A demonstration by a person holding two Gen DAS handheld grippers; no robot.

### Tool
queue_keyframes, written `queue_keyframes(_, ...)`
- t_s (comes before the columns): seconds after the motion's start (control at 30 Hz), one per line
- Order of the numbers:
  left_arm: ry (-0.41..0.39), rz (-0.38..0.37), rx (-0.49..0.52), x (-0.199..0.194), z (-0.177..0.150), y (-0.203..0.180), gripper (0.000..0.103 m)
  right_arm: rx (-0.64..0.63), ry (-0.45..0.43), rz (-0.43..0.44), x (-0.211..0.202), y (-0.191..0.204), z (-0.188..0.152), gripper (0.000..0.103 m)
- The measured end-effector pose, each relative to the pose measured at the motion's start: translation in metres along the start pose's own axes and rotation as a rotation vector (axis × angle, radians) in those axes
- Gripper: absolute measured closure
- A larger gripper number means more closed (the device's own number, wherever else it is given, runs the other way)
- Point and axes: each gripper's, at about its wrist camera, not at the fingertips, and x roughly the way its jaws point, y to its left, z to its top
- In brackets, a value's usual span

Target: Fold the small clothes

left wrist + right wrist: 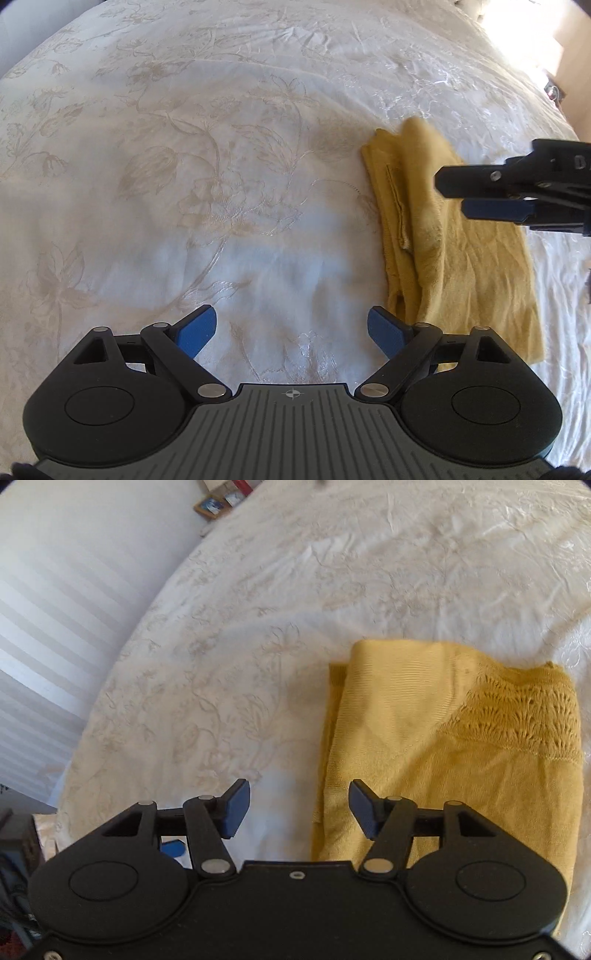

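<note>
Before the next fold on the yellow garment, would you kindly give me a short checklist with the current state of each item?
1. Left gripper open and holding nothing: ok.
2. Right gripper open and holding nothing: ok.
3. Yellow garment lying flat on the bedspread, already folded lengthwise: ok.
4. Garment edges aligned: not ok; a narrow under-layer sticks out along the left side, with a loose strip on top in the left wrist view.
5. Nothing else lying on the garment: ok for the part in view.
6. Near end of the garment visible for a grasp: cannot tell; the right gripper body hides it.
</note>
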Motion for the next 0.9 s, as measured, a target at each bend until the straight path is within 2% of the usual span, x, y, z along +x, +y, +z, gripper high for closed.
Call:
queue_keyframes(0.1,-0.006,-0.003,0.016,-0.001,0.004,-0.003,0.013,0.004,-0.053,-0.034,-0.021,-0.012,-0.005,0.038)
queue_keyframes(0.2,-0.022,-0.011,0.042,-0.003,0.015,-0.009,0.013,-0.015,-0.049,-0.117,-0.032,-0.027,-0.018,0.038)
queue_keyframes(0.33,-0.054,-0.042,0.069,-0.001,0.035,-0.025,0.013,-0.054,0.013,-0.210,-0.032,-0.044,-0.045,0.038)
queue_keyframes(0.4,-0.069,-0.065,0.091,0.002,0.045,-0.036,0.013,-0.058,0.049,-0.213,-0.027,-0.049,-0.062,0.038)
queue_keyframes(0.5,-0.087,-0.093,0.137,0.011,0.059,-0.057,0.013,-0.070,0.152,-0.207,-0.014,-0.052,-0.095,0.037)
queue_keyframes(0.57,-0.089,-0.106,0.183,0.020,0.065,-0.073,0.013,-0.087,0.179,-0.192,-0.009,-0.049,-0.111,0.035)
queue_keyframes(0.63,-0.093,-0.112,0.226,0.030,0.068,-0.086,0.013,-0.096,0.167,-0.178,-0.011,-0.044,-0.117,0.029)
queue_keyframes(0.8,-0.084,-0.062,0.290,0.059,0.075,-0.100,0.013,-0.081,0.101,-0.161,-0.030,-0.044,-0.104,0.029)
queue_keyframes(0.87,-0.068,-0.041,0.264,0.071,0.079,-0.096,0.013,-0.094,0.041,-0.185,-0.042,-0.046,-0.094,0.022)
queue_keyframes(0.9,-0.058,-0.032,0.244,0.076,0.081,-0.092,0.013,-0.101,0.012,-0.197,-0.047,-0.048,-0.088,0.014)
